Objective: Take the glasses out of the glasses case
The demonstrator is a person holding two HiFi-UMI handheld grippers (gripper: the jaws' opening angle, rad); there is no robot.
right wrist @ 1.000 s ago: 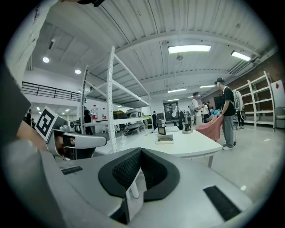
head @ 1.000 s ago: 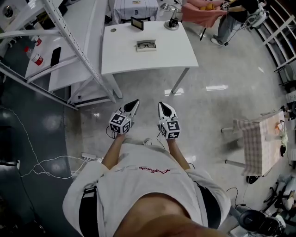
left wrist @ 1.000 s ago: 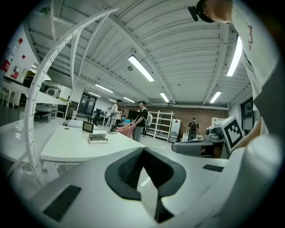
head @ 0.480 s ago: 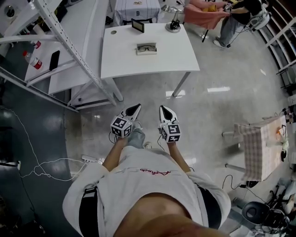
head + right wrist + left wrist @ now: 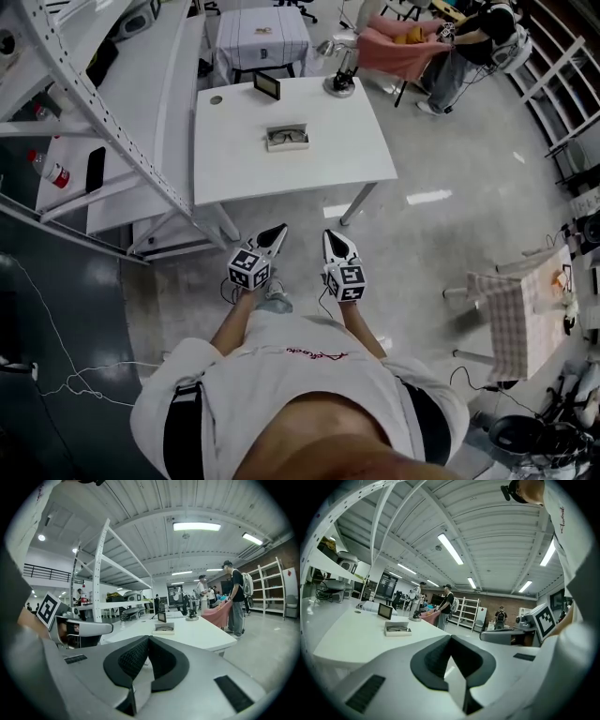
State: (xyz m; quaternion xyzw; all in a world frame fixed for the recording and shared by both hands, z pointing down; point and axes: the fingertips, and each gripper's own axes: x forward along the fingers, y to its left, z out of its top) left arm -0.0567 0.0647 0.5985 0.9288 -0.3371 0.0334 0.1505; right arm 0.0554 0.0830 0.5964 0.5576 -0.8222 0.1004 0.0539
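An open white glasses case [image 5: 288,138] with dark glasses lying in it sits near the middle of a white table [image 5: 356,155]. It also shows far off in the left gripper view, as the case [image 5: 398,629], and in the right gripper view, as the case [image 5: 164,629]. My left gripper [image 5: 277,232] and right gripper [image 5: 333,236] are held side by side over the floor, short of the table's near edge. Both point towards the table. Each has its jaws together with nothing between them.
A small dark screen [image 5: 266,86], a black stand [image 5: 339,84] and a round disc [image 5: 216,99] stand at the table's far side. A white metal rack [image 5: 94,103] runs along the left. People with a pink cloth [image 5: 403,47] are behind; a checked table [image 5: 516,300] stands right.
The person has walked forward: the table and case sit lower and nearer in the head view. Both grippers have moved with the person towards the table, still shut.
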